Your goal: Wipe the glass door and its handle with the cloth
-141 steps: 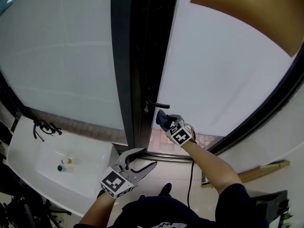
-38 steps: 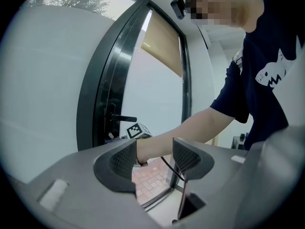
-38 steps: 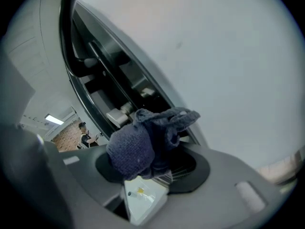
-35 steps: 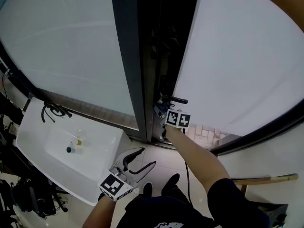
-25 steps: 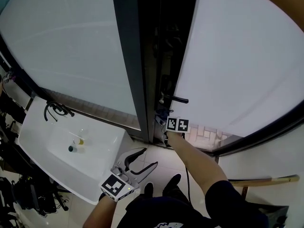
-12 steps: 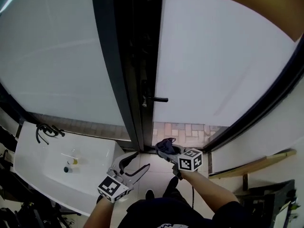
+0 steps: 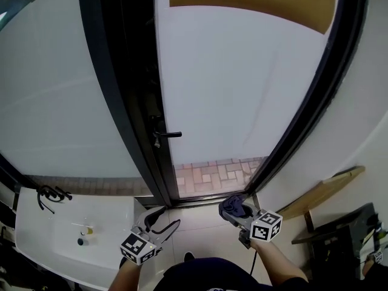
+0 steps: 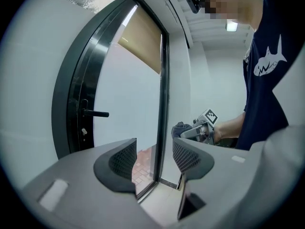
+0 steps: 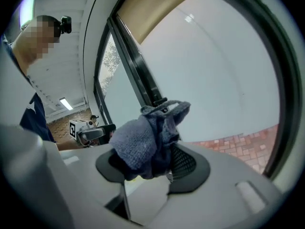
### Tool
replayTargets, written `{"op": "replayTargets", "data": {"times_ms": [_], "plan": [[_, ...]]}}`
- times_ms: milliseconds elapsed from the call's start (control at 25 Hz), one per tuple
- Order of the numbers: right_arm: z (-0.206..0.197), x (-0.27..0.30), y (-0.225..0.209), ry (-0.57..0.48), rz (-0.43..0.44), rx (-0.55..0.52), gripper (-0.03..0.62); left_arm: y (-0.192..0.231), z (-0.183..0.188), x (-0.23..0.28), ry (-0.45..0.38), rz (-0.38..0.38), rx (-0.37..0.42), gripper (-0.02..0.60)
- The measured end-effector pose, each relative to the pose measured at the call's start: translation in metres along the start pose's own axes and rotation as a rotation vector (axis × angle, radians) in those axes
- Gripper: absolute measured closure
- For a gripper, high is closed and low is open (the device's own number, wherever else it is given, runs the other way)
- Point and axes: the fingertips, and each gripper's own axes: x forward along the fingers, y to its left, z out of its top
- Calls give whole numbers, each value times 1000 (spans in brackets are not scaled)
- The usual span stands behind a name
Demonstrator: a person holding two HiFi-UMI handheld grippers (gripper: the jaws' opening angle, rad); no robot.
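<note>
One cloth (image 9: 145, 137) clenched in right claw (image 7: 238, 213); left claw (image 7: 162, 217) released; frosted glass door (image 7: 242, 90), sink (image 7: 109, 247).

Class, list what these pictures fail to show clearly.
Right gripper view: the cloth covers part of the door handle behind it.
Head view: two small items in the sink are too small to name.
Head view: the glass door has its top cut off by the edge.
</note>
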Motion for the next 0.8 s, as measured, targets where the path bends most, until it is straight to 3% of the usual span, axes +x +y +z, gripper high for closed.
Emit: {"op": "replayTargets", "data": {"times_ms": [360, 800], "plan": [[6, -80, 35, -77, 54, -40, 392, -84, -4, 11, 9, -7, -30, 348], [-49, -161, 71, -52, 82, -22, 391, -172, -16, -15, 20, 23, -36, 348]]}}
